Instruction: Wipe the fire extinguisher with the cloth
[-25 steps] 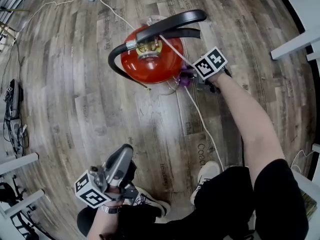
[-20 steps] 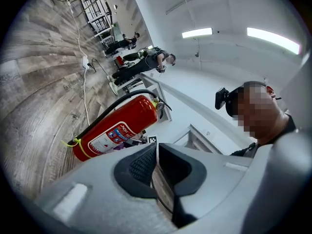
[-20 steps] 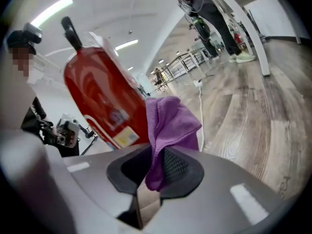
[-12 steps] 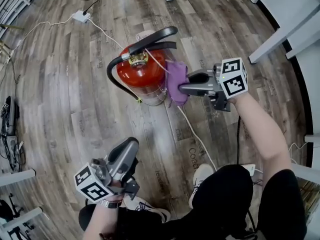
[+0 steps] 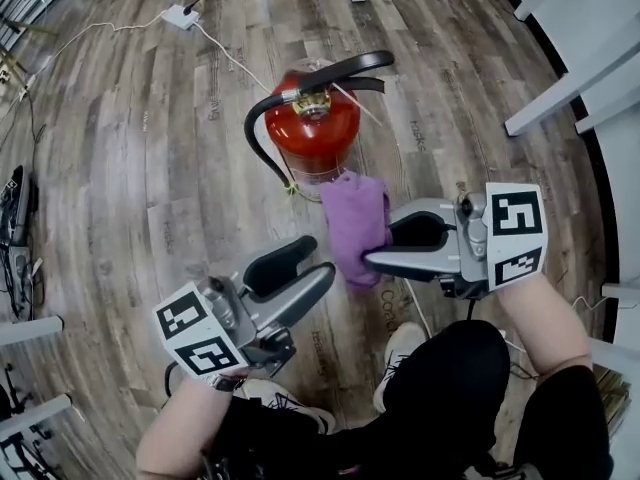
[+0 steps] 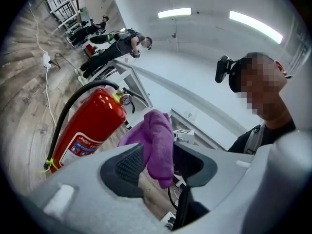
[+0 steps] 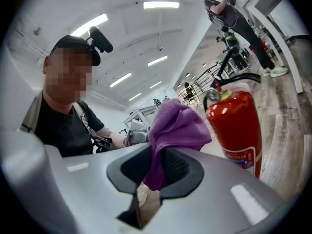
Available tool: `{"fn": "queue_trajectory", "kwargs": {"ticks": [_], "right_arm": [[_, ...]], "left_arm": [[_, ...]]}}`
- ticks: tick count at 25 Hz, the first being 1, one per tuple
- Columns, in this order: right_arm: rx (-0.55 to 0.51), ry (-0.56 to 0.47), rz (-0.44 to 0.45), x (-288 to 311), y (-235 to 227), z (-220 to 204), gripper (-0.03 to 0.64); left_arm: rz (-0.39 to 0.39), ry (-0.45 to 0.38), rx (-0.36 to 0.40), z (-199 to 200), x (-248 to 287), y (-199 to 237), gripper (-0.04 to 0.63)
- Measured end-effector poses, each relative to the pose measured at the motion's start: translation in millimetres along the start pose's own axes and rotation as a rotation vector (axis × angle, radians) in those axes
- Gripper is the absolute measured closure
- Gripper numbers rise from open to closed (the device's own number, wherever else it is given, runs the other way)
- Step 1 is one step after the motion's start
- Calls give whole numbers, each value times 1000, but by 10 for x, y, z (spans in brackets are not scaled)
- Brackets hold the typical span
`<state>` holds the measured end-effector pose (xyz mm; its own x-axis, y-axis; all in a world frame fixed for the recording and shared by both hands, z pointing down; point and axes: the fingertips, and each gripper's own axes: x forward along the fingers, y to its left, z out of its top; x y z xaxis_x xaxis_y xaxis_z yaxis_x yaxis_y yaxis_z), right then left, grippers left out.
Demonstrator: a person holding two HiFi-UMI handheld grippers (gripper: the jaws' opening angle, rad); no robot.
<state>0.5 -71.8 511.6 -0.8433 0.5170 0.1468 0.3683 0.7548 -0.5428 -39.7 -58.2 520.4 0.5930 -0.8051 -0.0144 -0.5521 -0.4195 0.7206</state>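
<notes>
**Right fingers gripping the cloth, off the extinguisher**

I am holding the purple cloth (image 5: 355, 218) in the right gripper (image 5: 380, 240). Its fingers are pinching the cloth's lower part, and the rest is bunching up past the fingertips. The right gripper view is showing the same: the two ribbed pads are clamping a fold of the cloth, with the bulk of it billowing above them.

The left gripper (image 5: 320, 256) is pointing toward the cloth from the opposite side. Its fingers have just been opening and are standing wide apart. In the left gripper view the cloth is hanging in the gap between them, but neither pad is pressing on it.

The red fire extinguisher (image 5: 312, 133) is standing upright on the wooden floor (image 5: 150, 188), beyond both sets of fingertips, and the cloth is hanging clear of its surface. Its black hose (image 5: 252, 133) is curving down the side away from the right fingers, and its black handle (image 5: 345, 68) is lying across the top. A white cable (image 5: 225, 53) is trailing over the floor from the extinguisher to a power strip (image 5: 181, 15) far beyond the fingers.
</notes>
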Motion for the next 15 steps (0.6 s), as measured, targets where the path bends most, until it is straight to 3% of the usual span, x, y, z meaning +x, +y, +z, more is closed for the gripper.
{"fn": "queue_trajectory", "kwargs": {"ticks": [3,6,10,12,14,15], "right_arm": [[-48,14,16,141,157,109,558],[-94,49,2,246,216,111,558],[-132,97,1,338,269,17,558],[-120,116,8,412,324,-16,558],[-121,120,-8,456,305,-30,555],[-112,112,-18,462,280,-20,552]], "left_arm": [[-60,-46,6,210,86,-73,336],[-104,-35,20,237,160,-121,299],[-224,-39,-73,162,171,-195,302],[-299,-47,-128,165,138,-255,323],[-335,-63,-155,217,88,-262,469],[-340,-70,-154,251,60,-256,486]]}}
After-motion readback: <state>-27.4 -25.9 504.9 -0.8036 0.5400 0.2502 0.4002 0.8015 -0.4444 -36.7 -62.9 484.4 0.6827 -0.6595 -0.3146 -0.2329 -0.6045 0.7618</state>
